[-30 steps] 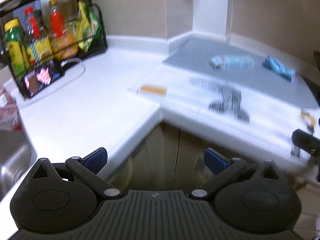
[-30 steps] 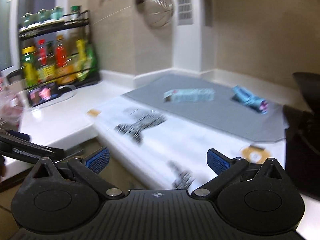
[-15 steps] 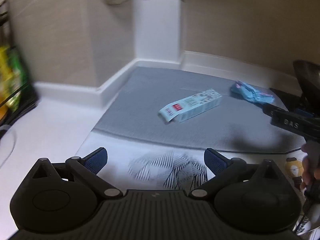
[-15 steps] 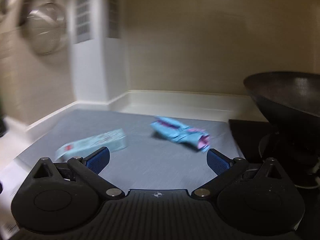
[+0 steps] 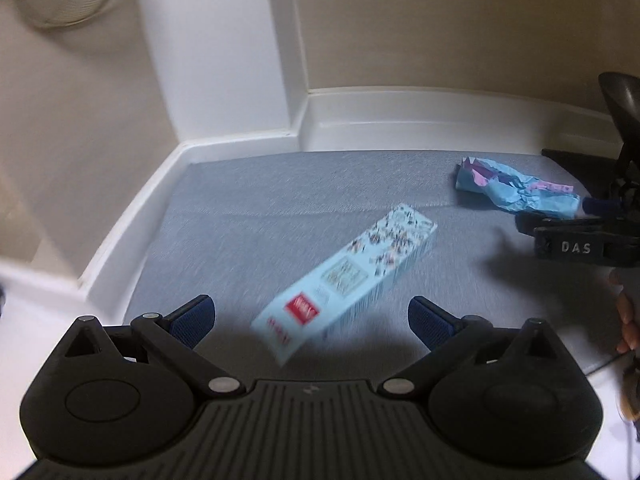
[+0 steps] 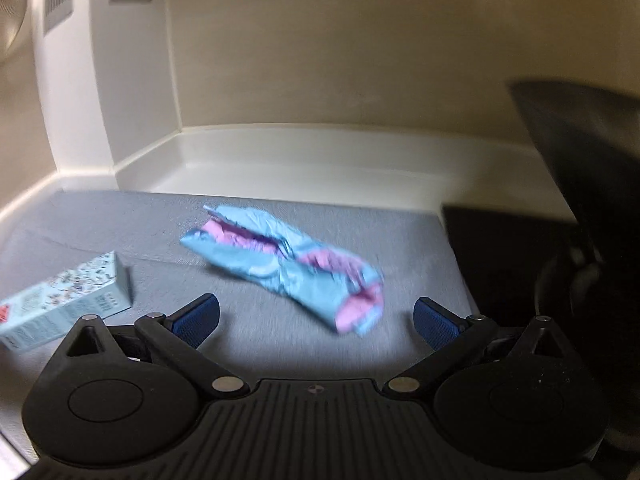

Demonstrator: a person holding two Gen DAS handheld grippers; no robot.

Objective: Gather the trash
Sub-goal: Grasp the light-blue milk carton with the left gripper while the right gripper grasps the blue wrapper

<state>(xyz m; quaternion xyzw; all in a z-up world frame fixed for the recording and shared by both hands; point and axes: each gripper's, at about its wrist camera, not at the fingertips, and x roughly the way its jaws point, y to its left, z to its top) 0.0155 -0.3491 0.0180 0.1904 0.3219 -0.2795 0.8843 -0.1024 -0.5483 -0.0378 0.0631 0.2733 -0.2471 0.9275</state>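
In the left wrist view the left gripper (image 5: 310,318) has its fingers spread wide, with the near end of a pale blue carton (image 5: 348,280) lying flat on the grey mat (image 5: 240,216) between them at lower centre. In the right wrist view the right gripper (image 6: 316,318) is likewise spread, empty, with a crumpled blue and pink wrapper (image 6: 288,268) on the mat just beyond the fingertips, mid-frame. A dark pan (image 6: 576,132) fills the right edge.

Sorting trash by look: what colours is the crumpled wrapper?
Light blue and pink wrapper, clearest in right wrist view.
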